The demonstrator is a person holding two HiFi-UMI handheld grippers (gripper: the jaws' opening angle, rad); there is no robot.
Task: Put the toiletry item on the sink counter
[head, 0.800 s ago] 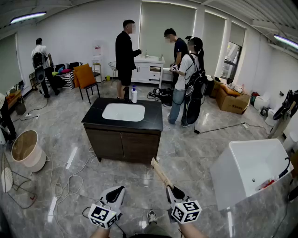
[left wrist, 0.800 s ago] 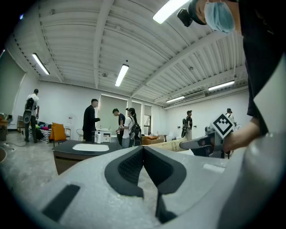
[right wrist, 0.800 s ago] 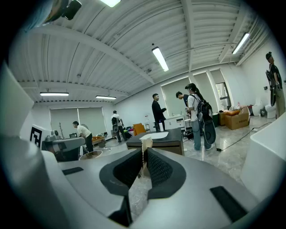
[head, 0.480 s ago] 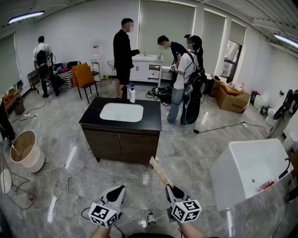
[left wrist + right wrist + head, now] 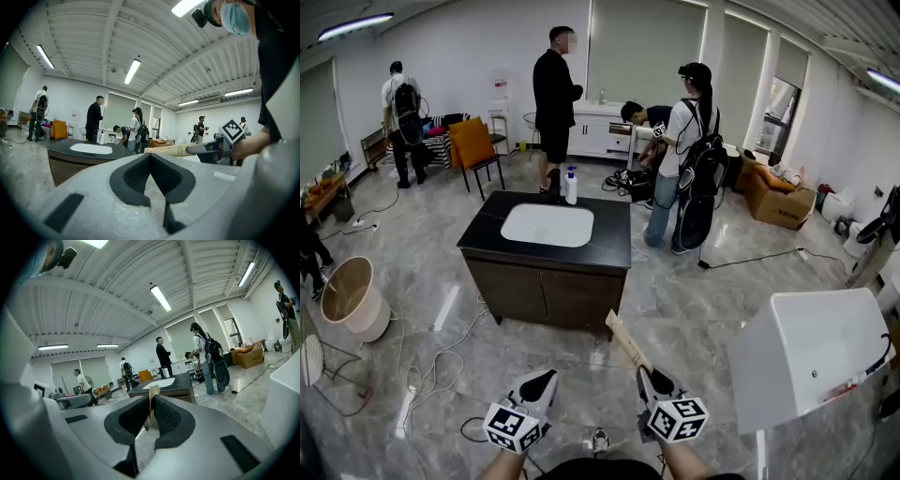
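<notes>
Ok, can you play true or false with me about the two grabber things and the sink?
1. The right gripper is clamped on a long beige box. True.
2. The left gripper holds a bottle. False: its jaws are together with nothing between them.
3. The beige box lies on the sink counter. False: it is in the right gripper, and the counter stands apart, across the floor ahead.
4. A pump bottle stands on the counter's far edge, behind the white basin. True.
</notes>
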